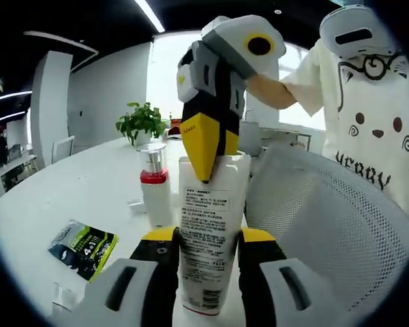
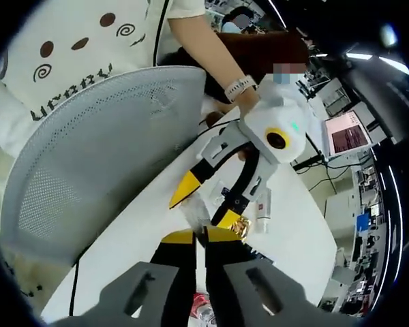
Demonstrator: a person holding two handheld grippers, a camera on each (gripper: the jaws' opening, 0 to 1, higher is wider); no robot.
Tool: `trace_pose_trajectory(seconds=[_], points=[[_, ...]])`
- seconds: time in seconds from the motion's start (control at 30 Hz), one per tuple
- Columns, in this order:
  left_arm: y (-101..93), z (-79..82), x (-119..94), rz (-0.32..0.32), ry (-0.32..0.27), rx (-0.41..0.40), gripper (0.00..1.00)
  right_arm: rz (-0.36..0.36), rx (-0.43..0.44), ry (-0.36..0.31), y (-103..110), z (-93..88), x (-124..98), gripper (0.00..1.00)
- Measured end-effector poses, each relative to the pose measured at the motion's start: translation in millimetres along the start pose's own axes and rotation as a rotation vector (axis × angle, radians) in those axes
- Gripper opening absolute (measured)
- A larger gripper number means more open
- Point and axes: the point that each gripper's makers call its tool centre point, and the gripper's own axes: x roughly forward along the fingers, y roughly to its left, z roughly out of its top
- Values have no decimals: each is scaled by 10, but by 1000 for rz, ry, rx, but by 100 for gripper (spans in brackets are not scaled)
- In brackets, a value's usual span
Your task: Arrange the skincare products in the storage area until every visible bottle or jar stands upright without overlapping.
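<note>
Holding white tube between both grippers

Left gripper [image 1: 208, 255] clamps the lower part of a white tube [image 1: 208, 231] w/ printed text, upright above the white table [image 1: 68, 197]. Right gripper [image 1: 208, 146] touches the tube top; cannot tell its grip. Pump bottle [image 1: 153, 187] w/ red band stands just beside, left. Mesh chair [image 1: 327, 225] at right.

A white squeeze tube [image 1: 208, 245] of smooth, slightly glossy plastic, printed with small text, sits at 6 o'clock in the left gripper view. At 9 o'clock of it, a glossy white bottle [image 1: 155, 191] — red band, shiny metallic pump collar. At 3 o'clock, a matt grey mesh chair back [image 1: 327, 225]. The white table [image 1: 75, 191] looks smooth — faintly satin.
</note>
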Motion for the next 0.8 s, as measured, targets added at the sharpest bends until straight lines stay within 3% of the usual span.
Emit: trace_pose_trajectory(seconds=[0.33,0.43,0.67,0.73,0.8], points=[[30,-9,-97,24,-15,-24,31,5,46,-31,-68,124,5,1],[78,-1,-160,60,-19,-6,34,12,101,-27,-103,145,20,1],[141,-9,-333,114,-19,-1,36,13,106,-28,-152,174,51,1],[149,-6,-374,134,-16,6,34,15,127,-26,-168,160,50,1],[144,-7,-399,157,-6,29,35,19,202,-32,-204,156,60,1]])
